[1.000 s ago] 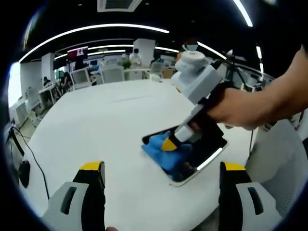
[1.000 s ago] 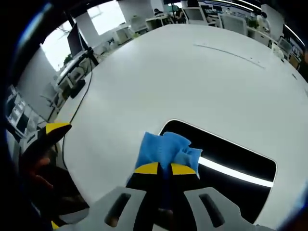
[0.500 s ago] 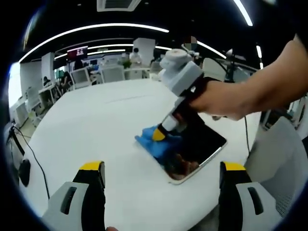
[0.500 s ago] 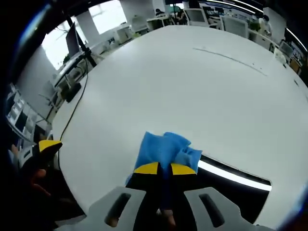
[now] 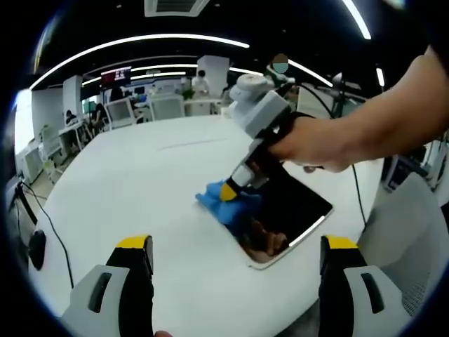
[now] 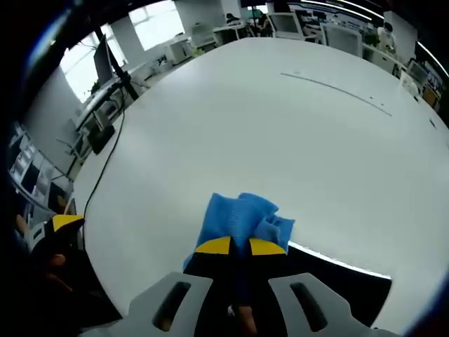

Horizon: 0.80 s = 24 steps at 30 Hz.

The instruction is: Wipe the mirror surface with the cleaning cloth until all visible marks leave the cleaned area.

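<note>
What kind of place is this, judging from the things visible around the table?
Most likely an open-plan office. A large round white table stands in front, rows of desks with computer monitors and office chairs fill the background, and long curved strip lights run across the dark ceiling.

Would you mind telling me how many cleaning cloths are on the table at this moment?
1. The blue cloth is pinched in the right gripper and sits at the far-left edge of the mirror on the white table. None elsewhere that I can see.
</note>
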### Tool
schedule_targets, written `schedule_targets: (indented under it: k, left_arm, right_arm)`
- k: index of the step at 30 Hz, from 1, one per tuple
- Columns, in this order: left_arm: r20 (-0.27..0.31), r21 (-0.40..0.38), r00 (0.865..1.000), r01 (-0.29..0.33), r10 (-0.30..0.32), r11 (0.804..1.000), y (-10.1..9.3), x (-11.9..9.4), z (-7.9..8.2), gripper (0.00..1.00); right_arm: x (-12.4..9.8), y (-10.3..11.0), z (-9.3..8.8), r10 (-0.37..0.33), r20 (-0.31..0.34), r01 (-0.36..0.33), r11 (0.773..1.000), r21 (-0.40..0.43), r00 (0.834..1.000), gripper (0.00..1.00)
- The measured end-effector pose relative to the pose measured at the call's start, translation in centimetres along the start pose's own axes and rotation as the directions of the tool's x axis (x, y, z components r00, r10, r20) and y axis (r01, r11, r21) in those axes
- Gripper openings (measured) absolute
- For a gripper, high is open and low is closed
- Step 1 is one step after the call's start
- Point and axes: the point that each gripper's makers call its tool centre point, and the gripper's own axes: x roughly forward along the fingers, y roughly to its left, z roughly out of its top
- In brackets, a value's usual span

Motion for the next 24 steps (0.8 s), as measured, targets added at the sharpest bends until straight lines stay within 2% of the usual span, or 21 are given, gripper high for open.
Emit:
schedule_targets:
  k: [8,12,24]
  left_arm:
    - [0.001,-0.006,1.000,-0.007,0.007,1.000,0.1,-0.1,0.0,0.99]
    - [0.000,-0.010,1.000,-0.008,0.008,1.000,0.1,0.0,0.0,0.99]
    - [0.000,-0.012,1.000,-0.016,0.016,1.000,0.3,-0.1,0.2,0.99]
  right_arm:
    - [0.4,-0.3,0.5,-0.001,0.004,0.001,1.000,-0.013,1.000,0.02]
    - [-0.4,0.1,0.3,0.009,0.005,-0.009,1.000,-0.008,1.000,0.02]
    - [-0.6,-0.1,0.3,0.013,0.006,-0.013,1.000,-0.006,1.000,0.02]
